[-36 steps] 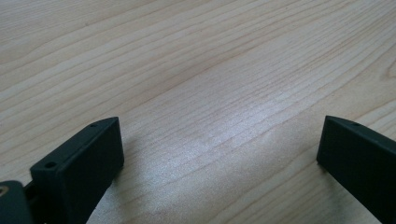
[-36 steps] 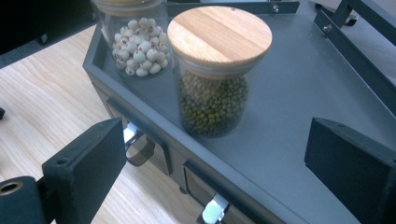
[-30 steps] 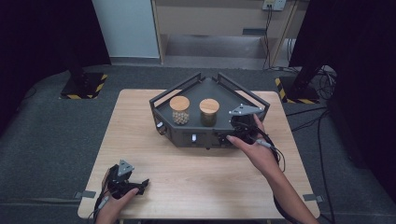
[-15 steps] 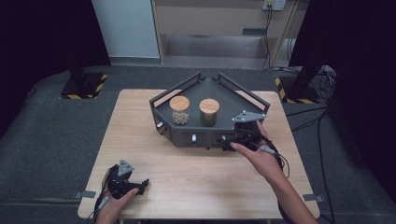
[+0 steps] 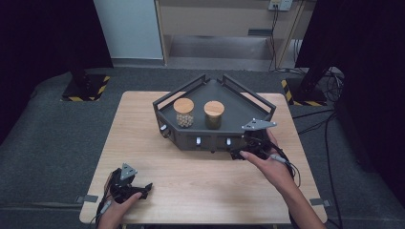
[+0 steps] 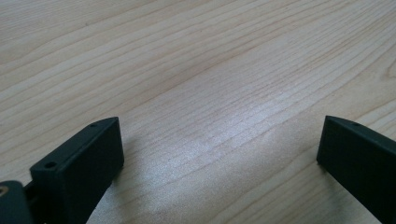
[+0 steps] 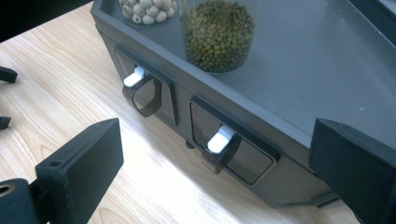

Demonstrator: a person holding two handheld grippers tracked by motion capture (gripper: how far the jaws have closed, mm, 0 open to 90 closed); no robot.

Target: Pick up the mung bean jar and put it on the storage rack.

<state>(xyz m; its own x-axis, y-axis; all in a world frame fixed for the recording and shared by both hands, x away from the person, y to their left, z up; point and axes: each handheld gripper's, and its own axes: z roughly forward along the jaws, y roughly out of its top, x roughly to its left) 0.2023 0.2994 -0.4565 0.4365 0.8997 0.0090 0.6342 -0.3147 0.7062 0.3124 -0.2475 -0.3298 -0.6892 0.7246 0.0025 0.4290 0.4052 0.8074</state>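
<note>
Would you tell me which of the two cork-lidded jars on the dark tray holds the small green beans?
The right-hand jar, nearer the right gripper; the left jar holds larger pale beans.

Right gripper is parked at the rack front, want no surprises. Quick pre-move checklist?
1. Right gripper open, nothing between jaws: ok.
2. It faces the near drawer tab on the rack: ok.
3. Its jaws are apart from the rack front: ok in the right gripper view.
4. Both jars upright on top, bean jar and white-seed jar: ok.
5. Left gripper open over bare table, away from the rack: ok.
6. Whether the drawers slide freely: cannot tell.
</note>
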